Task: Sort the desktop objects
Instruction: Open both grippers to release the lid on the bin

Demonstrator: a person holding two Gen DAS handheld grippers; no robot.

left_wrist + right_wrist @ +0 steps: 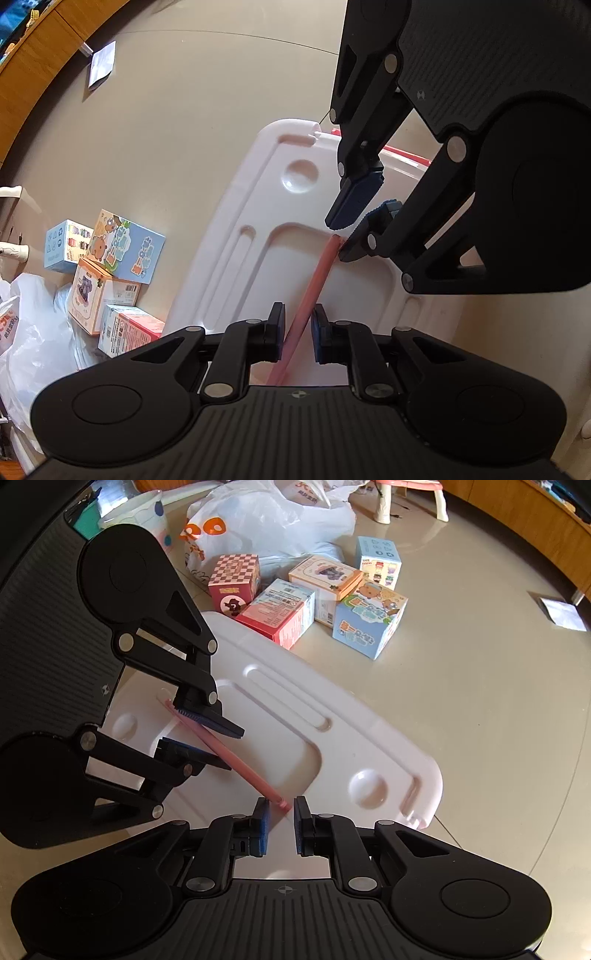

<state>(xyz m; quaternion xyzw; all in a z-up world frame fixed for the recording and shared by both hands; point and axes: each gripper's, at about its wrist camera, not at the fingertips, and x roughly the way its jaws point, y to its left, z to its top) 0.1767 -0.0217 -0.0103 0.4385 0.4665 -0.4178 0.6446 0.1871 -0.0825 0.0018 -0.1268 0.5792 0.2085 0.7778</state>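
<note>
A thin pink stick [314,291], perhaps a straw or pencil, is held slanting above the white plastic tray [236,258] that lies on the beige floor [184,129]. The stick is gripped partway along its length by the left gripper [298,338], whose jaws are drawn narrow and pressed onto it; this grip is seen more plainly from the right wrist view, where the stick passes between the blue pads [201,716]. The stick's far end lies at the tips of the right gripper [280,827], just beside the left pad; the right jaws stand slightly parted, and the pads are not seen to press on the stick. The stick hangs over the large shallow recess at the middle of the tray. Off the tray's far edge, several printed cartons [369,618] are gathered on the floor, near a white plastic bag [273,520].
</note>
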